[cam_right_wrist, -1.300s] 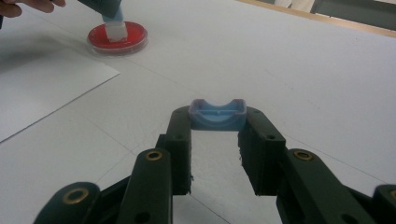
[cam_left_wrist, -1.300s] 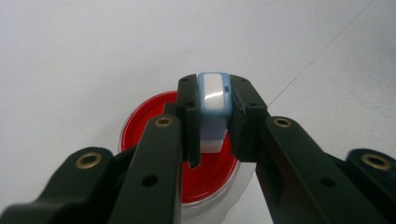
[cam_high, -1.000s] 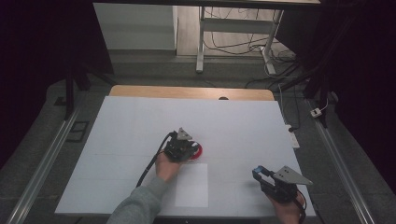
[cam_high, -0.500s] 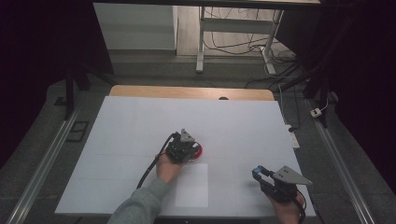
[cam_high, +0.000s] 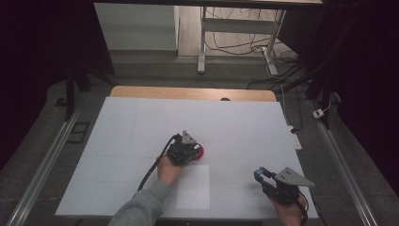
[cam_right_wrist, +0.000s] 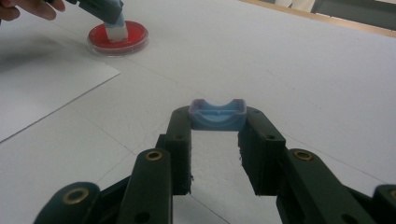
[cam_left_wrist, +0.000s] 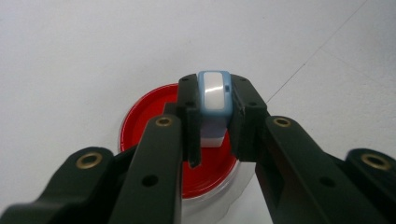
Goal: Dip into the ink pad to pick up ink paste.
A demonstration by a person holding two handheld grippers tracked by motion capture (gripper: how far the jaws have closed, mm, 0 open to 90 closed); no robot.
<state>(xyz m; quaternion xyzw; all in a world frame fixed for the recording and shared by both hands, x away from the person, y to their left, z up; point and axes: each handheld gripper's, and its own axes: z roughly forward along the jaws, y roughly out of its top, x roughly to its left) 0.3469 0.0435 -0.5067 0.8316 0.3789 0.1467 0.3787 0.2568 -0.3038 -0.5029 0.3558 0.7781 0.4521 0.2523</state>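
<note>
A round red dish (cam_high: 201, 153) sits near the middle of the white table. My left gripper (cam_high: 192, 149) is shut on a small blue-and-white block (cam_left_wrist: 214, 100), and the block's lower end stands in the red dish (cam_left_wrist: 144, 122). The right gripper view shows that block (cam_right_wrist: 116, 29) resting on the dish (cam_right_wrist: 134, 34) at the far left. My right gripper (cam_high: 260, 175) hovers near the front right of the table, shut on a blue cap-like piece (cam_right_wrist: 217, 115) held between its fingertips.
A white paper sheet (cam_high: 194, 187) lies flat on the table (cam_high: 131, 127) just in front of the dish, between the two hands. A wooden edge (cam_high: 155, 92) runs along the table's far side. Cables and a desk frame lie on the floor beyond.
</note>
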